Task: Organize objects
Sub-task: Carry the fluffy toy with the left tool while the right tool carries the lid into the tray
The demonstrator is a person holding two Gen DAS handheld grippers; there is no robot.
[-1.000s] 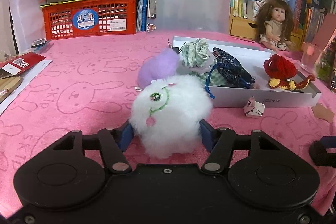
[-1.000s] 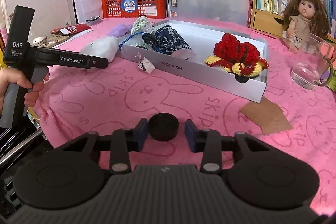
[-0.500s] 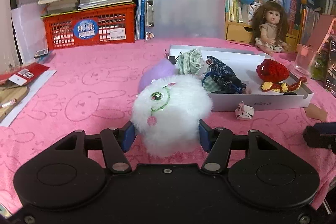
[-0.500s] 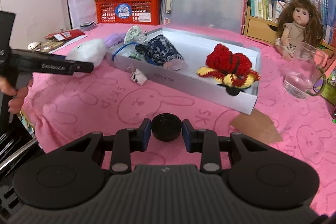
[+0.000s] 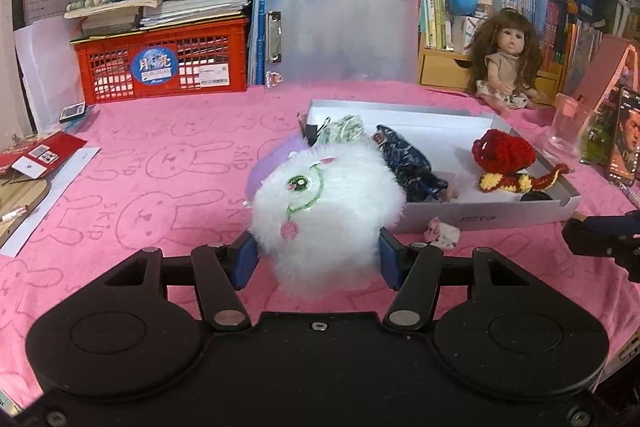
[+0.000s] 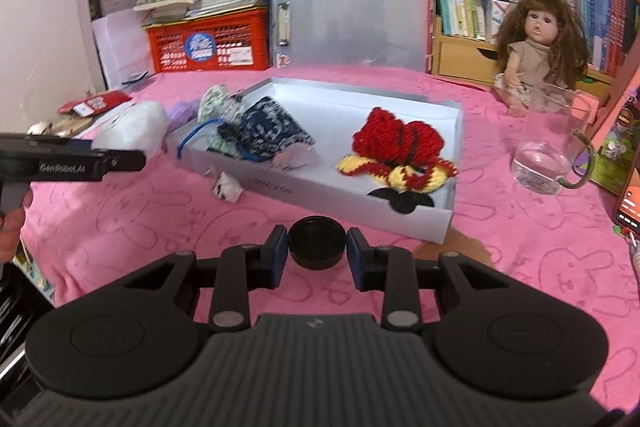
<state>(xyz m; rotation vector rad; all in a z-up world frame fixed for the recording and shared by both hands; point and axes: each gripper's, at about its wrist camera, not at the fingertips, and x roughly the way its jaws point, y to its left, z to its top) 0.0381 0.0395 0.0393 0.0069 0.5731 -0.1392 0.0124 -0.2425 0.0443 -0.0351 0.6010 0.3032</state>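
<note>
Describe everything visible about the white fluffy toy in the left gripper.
The white fluffy toy is a round, long-furred plush with a green embroidered eye, green stitched outline and pink cheek patch. The left gripper clamps its lower sides between blue pads, face tilted. It partly hides a purple plush behind it.

Each camera sat on my hand-held gripper, looking forward and down over the counter (image 5: 160, 163). Both views shared the white box (image 5: 472, 215) (image 6: 360, 199), seen close.
</note>
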